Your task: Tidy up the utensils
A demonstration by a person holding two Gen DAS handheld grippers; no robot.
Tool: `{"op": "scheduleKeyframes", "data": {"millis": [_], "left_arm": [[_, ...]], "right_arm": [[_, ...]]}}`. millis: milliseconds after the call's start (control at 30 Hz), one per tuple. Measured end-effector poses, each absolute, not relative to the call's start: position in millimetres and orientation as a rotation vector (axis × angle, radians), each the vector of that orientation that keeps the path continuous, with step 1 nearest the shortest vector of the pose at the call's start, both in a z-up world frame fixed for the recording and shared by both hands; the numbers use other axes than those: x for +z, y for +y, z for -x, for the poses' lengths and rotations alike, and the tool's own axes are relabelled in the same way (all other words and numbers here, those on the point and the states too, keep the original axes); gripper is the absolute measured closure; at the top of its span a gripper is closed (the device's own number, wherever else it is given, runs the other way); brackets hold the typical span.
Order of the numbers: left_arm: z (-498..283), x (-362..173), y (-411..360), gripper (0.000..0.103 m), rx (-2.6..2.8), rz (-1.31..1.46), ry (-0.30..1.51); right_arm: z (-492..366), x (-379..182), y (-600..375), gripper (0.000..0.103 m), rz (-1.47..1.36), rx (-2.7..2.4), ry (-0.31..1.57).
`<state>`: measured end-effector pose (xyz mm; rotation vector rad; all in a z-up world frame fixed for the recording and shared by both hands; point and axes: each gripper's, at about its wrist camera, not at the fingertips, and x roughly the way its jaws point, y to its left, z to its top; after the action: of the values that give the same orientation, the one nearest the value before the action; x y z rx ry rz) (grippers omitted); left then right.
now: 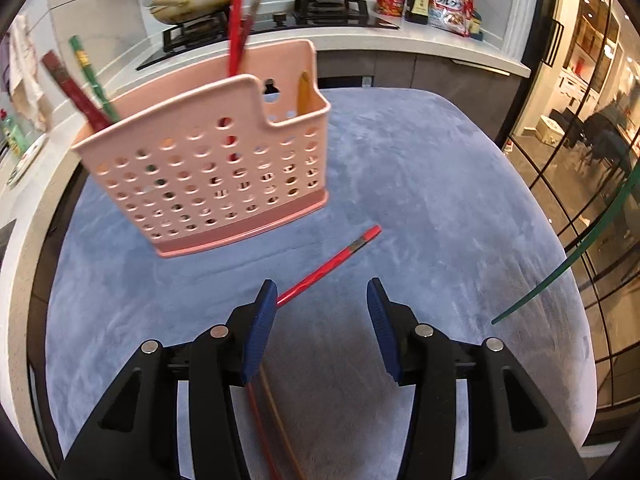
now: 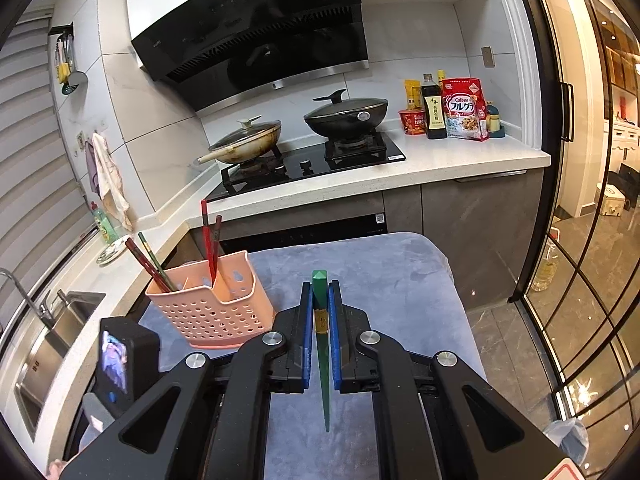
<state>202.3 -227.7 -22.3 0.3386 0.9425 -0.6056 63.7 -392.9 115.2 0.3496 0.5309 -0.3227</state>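
Note:
A pink perforated utensil holder point(image 1: 208, 168) stands on the blue-grey table cloth point(image 1: 420, 184), holding several chopsticks: a dark red and a green one at its left, two red ones at the back, a yellow one at the right. It also shows in the right wrist view point(image 2: 212, 312). A red chopstick point(image 1: 332, 266) lies on the cloth, running under my left gripper point(image 1: 322, 296), which is open and empty above it. My right gripper point(image 2: 320, 300) is shut on a green chopstick point(image 2: 322, 344), held above the table; its thin end shows in the left wrist view point(image 1: 568, 264).
A brown stick point(image 1: 280, 428) lies beside the red chopstick under the left gripper. Behind the table is a counter point(image 2: 440, 164) with a stove, two pans, bottles and a snack bag. A sink point(image 2: 52, 344) is at the left, glass doors point(image 2: 580, 240) at the right.

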Motion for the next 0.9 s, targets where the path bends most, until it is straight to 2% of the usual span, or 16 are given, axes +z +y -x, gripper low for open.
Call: {"op": "scheduleKeyframes", "data": {"millis": [133, 500, 800, 867, 900], "left_arm": [[-212.0, -31.4, -243.6, 0.048, -0.631, -0.365, 0.947], [-238.4, -68.4, -283.3, 0.049, -0.641, -0.456, 0.987], [-243.0, -90.1, -295.0, 0.065, -0.656, -0.471, 1.028], [-241.7, -89.0, -295.5, 0.077, -0.663, -0.469, 1.031], [-240.9, -88.6, -296.0, 0.079, -0.666, -0.47, 1.031]], "right_arm": [[-71.4, 124.7, -402.6, 0.096, -0.338, -0.311, 0.556], [-79.5, 125.4, -406.7, 0.096, -0.337, -0.272, 0.575], [-70.7, 111.9, -410.9, 0.096, -0.346, -0.292, 0.61], [-70.6, 108.5, -412.0, 0.096, -0.351, -0.296, 0.617], [-71.0, 107.2, -412.5, 0.096, -0.353, -0.298, 0.62]]}}
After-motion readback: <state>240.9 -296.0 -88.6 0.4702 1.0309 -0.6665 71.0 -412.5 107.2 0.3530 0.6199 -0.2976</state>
